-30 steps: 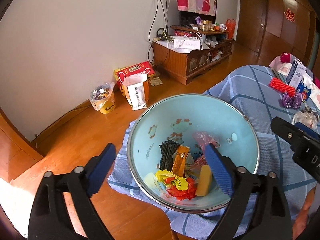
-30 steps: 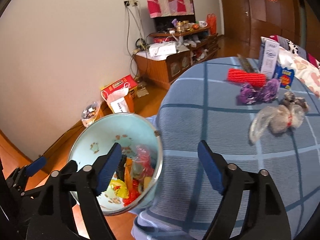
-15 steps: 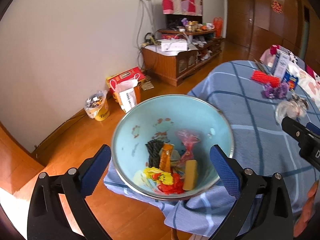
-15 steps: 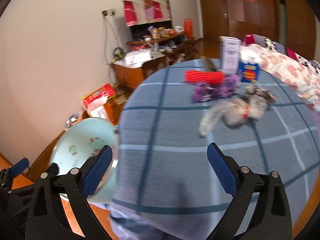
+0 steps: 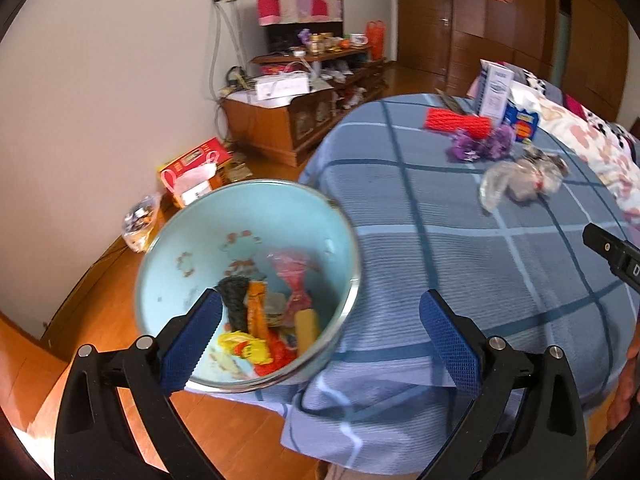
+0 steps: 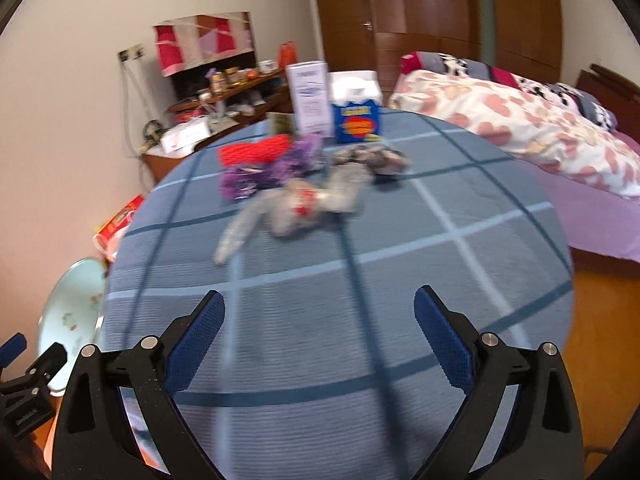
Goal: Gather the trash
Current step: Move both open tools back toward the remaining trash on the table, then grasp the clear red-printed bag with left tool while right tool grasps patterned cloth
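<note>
A light blue basin (image 5: 188,240) stands tilted at the left edge of the blue checked table (image 5: 460,264) and holds several colourful wrappers (image 5: 272,320). On the table lie a clear crumpled plastic bag (image 6: 296,208), a purple wrapper bunch (image 6: 264,172), a red foam net (image 6: 256,150) and a dark crumpled wrapper (image 6: 372,158). My left gripper (image 5: 320,336) is open and empty beside the basin's rim. My right gripper (image 6: 320,336) is open and empty above the table, short of the plastic bag. The basin also shows in the right wrist view (image 6: 76,304).
A white carton (image 6: 310,100) and a blue box (image 6: 356,120) stand at the table's far edge. A bed with a floral quilt (image 6: 520,128) lies to the right. A wooden cabinet (image 5: 296,116), a red box (image 5: 192,164) and bags are on the floor by the wall.
Both grippers swung right, away from the basin toward the table. The right gripper now faces the plastic bag and wrappers. The left gripper opened wider and drew back from the basin.
</note>
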`<action>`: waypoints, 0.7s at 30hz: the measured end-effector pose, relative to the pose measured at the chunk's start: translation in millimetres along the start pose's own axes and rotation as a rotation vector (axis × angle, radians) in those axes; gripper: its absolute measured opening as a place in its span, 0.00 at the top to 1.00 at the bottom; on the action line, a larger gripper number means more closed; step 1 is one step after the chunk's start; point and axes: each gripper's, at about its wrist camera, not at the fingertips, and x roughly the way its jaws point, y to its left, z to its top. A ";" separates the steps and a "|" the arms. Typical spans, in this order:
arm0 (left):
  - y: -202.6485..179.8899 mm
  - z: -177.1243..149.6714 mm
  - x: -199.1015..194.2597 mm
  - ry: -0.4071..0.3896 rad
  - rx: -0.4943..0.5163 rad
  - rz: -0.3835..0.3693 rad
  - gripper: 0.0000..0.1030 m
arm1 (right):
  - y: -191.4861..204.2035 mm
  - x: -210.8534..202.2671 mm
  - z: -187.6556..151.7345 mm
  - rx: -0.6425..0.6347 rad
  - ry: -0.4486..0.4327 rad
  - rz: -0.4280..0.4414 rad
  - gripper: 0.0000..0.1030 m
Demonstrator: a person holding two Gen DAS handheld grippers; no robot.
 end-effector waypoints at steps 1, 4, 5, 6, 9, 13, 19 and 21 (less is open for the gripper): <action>-5.8 1.0 2.3 0.002 0.013 -0.010 0.06 | -7.5 1.0 0.5 0.010 0.002 -0.008 0.09; -21.7 5.5 7.9 -0.001 0.044 -0.045 0.09 | -25.3 3.7 3.2 0.028 0.005 -0.036 0.10; -28.2 7.6 10.2 0.000 0.058 -0.060 0.12 | -29.5 4.6 3.7 0.032 0.003 -0.041 0.10; -34.7 9.8 12.6 0.002 0.070 -0.077 0.15 | -35.2 4.8 4.5 0.038 -0.001 -0.051 0.11; -57.2 18.2 22.4 0.016 0.102 -0.142 0.21 | -47.8 7.2 8.6 0.040 -0.006 -0.075 0.23; -87.7 30.7 33.4 -0.003 0.159 -0.177 0.22 | -64.1 14.9 14.8 0.045 0.007 -0.091 0.29; -134.4 59.4 56.2 0.001 0.206 -0.251 0.21 | -87.8 28.0 26.9 0.038 0.026 -0.120 0.29; -151.2 70.4 63.1 -0.007 0.217 -0.274 0.22 | -94.7 31.2 31.8 0.039 0.031 -0.117 0.29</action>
